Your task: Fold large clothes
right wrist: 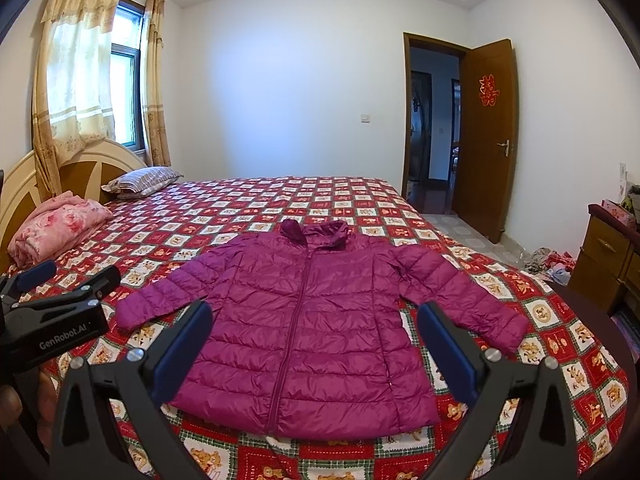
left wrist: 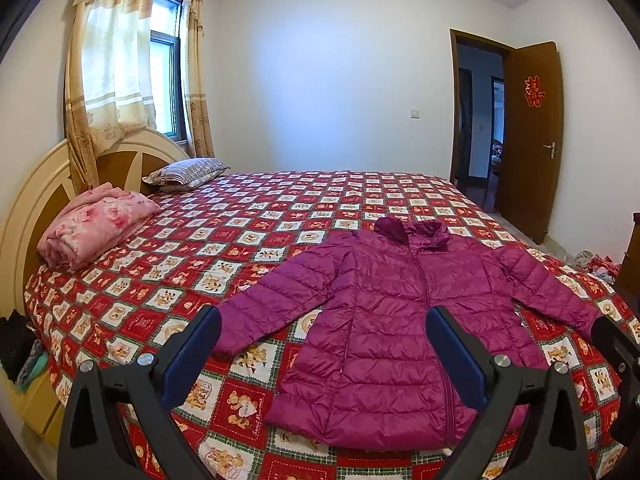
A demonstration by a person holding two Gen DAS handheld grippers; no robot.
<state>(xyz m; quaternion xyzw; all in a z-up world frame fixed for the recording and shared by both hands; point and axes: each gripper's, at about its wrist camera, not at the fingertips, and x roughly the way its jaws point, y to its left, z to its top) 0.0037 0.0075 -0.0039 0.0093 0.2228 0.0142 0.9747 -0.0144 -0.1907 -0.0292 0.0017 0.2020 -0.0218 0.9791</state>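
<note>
A magenta puffer jacket [left wrist: 392, 320] lies flat and zipped on the bed, front up, hood at the far end, both sleeves spread out; it also shows in the right wrist view [right wrist: 312, 332]. My left gripper [left wrist: 324, 344] is open and empty, held above the jacket's left side near the hem. My right gripper [right wrist: 316, 340] is open and empty, held above the jacket's lower middle. The left gripper [right wrist: 60, 292] also shows at the left edge of the right wrist view, and part of the right gripper [left wrist: 616, 352] at the right edge of the left wrist view.
The bed has a red patchwork cover [left wrist: 248, 240] with bear prints. A folded pink blanket [left wrist: 96, 228] and a striped pillow [left wrist: 188, 172] lie by the headboard [left wrist: 36, 192]. A wooden dresser [right wrist: 608, 256] and floor clutter [right wrist: 548, 264] are at the right. The door [right wrist: 484, 136] stands open.
</note>
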